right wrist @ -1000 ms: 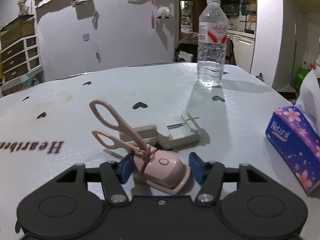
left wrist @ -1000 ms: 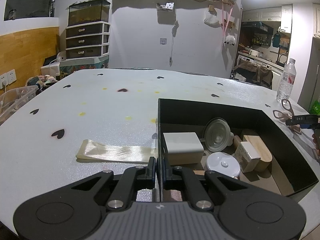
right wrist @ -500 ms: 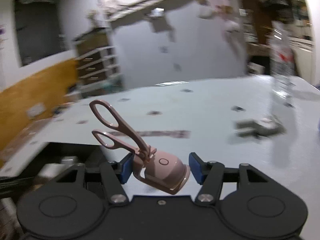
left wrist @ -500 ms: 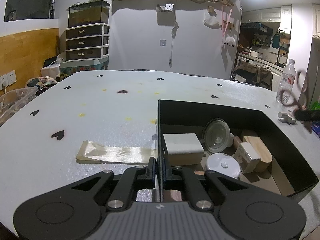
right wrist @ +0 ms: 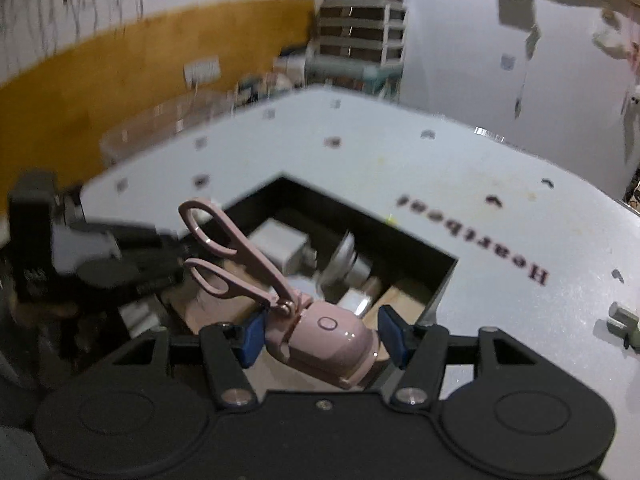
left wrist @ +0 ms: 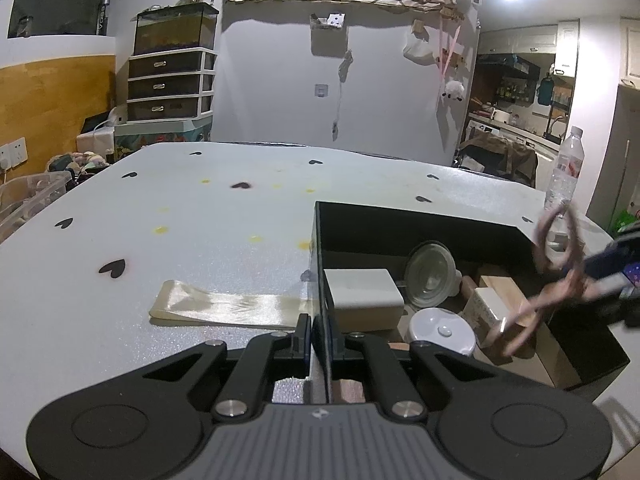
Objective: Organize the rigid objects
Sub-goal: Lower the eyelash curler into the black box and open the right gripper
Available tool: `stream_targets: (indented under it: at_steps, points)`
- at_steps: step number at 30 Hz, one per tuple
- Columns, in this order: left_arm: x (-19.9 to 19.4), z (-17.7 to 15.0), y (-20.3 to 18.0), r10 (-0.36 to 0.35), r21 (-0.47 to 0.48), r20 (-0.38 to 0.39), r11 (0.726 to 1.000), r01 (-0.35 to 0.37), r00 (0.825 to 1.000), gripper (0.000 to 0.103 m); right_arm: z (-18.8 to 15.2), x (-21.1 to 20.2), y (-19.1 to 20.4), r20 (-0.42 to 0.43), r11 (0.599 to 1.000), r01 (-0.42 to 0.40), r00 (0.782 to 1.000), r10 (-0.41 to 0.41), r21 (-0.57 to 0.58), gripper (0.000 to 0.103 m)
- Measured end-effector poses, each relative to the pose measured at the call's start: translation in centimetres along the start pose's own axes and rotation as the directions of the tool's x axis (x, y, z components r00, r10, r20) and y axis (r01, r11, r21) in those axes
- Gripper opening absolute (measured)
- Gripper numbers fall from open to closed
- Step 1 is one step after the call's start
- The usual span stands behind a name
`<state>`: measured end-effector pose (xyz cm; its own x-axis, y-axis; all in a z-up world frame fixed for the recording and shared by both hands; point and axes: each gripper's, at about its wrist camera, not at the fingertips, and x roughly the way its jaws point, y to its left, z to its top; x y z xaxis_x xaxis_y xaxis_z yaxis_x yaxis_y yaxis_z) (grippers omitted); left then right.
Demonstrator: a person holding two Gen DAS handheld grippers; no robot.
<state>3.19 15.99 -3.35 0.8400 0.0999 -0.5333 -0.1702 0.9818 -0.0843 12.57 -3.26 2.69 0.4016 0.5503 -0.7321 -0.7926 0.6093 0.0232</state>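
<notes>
Above the open black box (right wrist: 442, 280), the right gripper (right wrist: 320, 338) holds a pink eyelash curler (right wrist: 320, 332) between its blue-padded fingers (right wrist: 250, 332). The curler has a rounded, glossy pink body with a small round button on top, and two scissor-like loop handles that rise up and away from the gripper, tilted toward the left of the right wrist view. In the left wrist view the same curler (left wrist: 554, 264) shows blurred over the box's right side, handles uppermost.

The left gripper (left wrist: 318, 336) is pinched narrow on the near left wall of the black box (left wrist: 320, 264), which stands on the pale, heart-printed worktop (left wrist: 180, 248). Inside the box lie a white block (left wrist: 362, 298), a clear round lid (left wrist: 430, 270) leaning on edge, a white round container (left wrist: 440, 330), and a wooden piece (left wrist: 500, 284). A strip of shiny cream ribbon (left wrist: 228, 308) lies on the worktop just left of the box. A water bottle (left wrist: 564, 172) stands well behind.
</notes>
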Motion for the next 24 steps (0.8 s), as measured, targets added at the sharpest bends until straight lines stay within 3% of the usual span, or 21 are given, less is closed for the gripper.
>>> stream_targets:
  at_steps: [6, 7, 8, 21, 24]
  points:
    - [0.0, 0.0, 0.1, -0.004, 0.002, 0.001, 1.000, 0.004, 1.000, 0.007, -0.4, 1.8, 0.9, -0.120, 0.998, -0.016, 0.993, 0.007, -0.068, 0.061]
    - [0.0, 0.0, 0.1, -0.004, 0.002, 0.001, 1.000, 0.004, 1.000, 0.007, -0.6, 2.1, 0.9, -0.135, 0.998, -0.021, 0.991, 0.012, -0.067, 0.062]
    - [0.0, 0.0, 0.1, -0.003, 0.004, 0.000, 1.000, 0.003, 1.000, 0.007, -0.7, 2.3, 0.9, -0.149, 0.998, -0.023, 0.989, 0.015, -0.051, 0.072]
    - [0.0, 0.0, 0.0, -0.003, 0.007, -0.001, 1.000, 0.003, 1.000, 0.007, -0.1, 0.6, 0.4, -0.146, 0.998, -0.050, 0.988, 0.054, 0.037, 0.079]
    - [0.0, 0.0, 0.0, -0.003, 0.007, -0.002, 1.000, 0.003, 1.000, 0.007, 0.0, 0.4, 0.4, -0.147, 0.996, -0.076, 0.986, 0.082, 0.047, 0.088]
